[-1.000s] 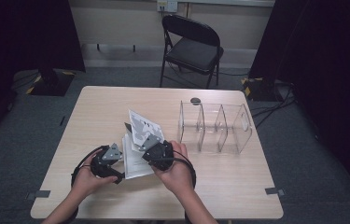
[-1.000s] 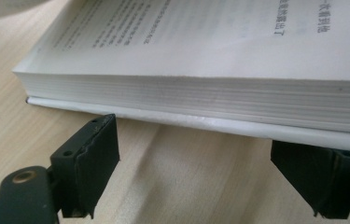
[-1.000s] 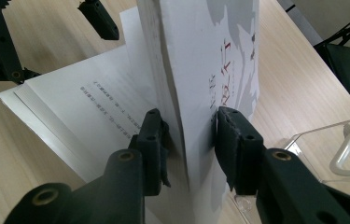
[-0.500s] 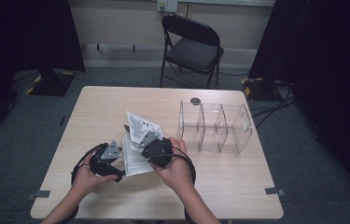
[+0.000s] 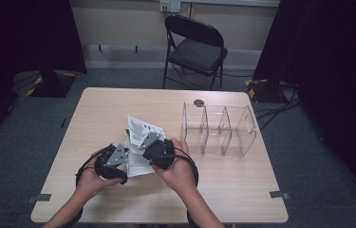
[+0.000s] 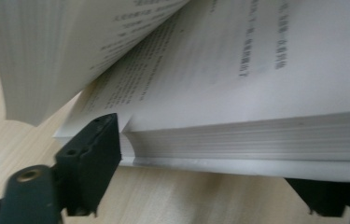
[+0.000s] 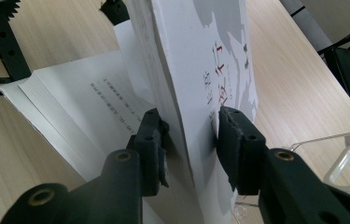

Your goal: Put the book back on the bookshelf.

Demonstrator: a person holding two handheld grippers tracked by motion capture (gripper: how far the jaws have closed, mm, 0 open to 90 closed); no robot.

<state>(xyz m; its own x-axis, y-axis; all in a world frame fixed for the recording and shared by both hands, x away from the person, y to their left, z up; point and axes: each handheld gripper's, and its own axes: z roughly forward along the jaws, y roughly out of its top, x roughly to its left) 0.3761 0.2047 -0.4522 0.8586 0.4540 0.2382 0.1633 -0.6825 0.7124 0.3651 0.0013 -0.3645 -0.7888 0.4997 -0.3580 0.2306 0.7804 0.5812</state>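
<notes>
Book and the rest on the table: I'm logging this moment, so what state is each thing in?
Book: open, front part lifted, rest flat on the table.
Right gripper: shut on the book's lifted part.
Left gripper: jaws either side of the flat pages, just closing; grip unclear.
Clear organizer: upright, compartments empty.
Chair: unfolded, unoccupied.
</notes>
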